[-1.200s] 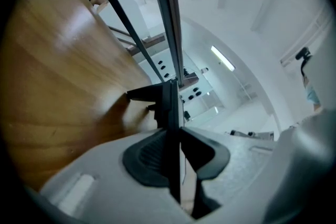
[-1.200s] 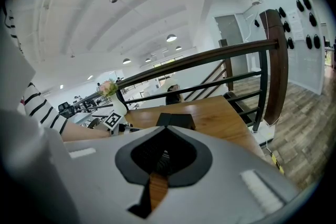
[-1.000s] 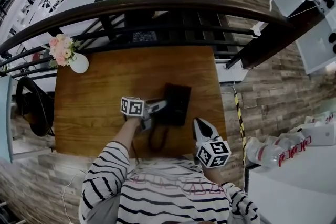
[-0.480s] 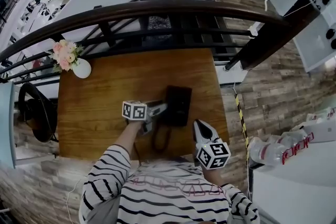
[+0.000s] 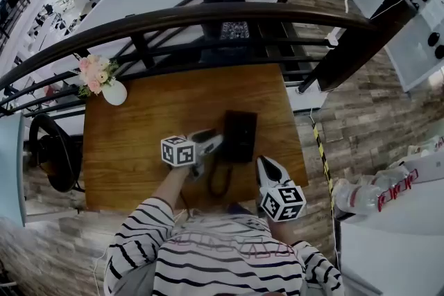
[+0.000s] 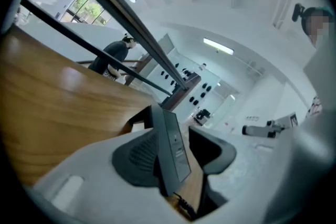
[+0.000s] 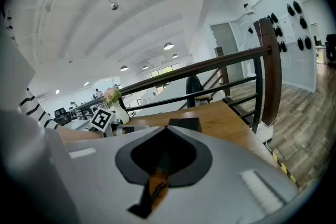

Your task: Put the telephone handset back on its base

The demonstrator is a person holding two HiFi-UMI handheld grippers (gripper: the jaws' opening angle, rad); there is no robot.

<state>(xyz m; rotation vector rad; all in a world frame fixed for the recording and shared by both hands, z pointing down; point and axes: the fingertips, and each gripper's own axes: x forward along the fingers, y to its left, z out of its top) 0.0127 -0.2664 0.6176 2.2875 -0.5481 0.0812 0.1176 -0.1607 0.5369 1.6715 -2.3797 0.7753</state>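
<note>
We see left tool (image 5: 217,141) just opened wide, black plastic telephone handset (image 6: 170,147) loose between jaws; we judge it seated on black rectangular base (image 5: 245,129); right tool (image 5: 263,163) closed, empty.

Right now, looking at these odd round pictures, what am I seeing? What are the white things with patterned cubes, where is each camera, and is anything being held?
There is no robot here. A person in a striped top holds a two-jaw gripper in each hand, and the patterned cubes are part of those tools. One picture comes from a camera on the person's head, looking steeply down. The other two come from cameras riding on the grippers, each looking along its own jaws.

On the wooden table lie a black telephone with its coiled cord and, at the far left corner, a vase of flowers. A dark railing runs behind.

The left gripper has just been opening its jaws. They stand apart, and the telephone shows in the gap, not pinched. The right gripper has its jaws together and holds nothing.
</note>
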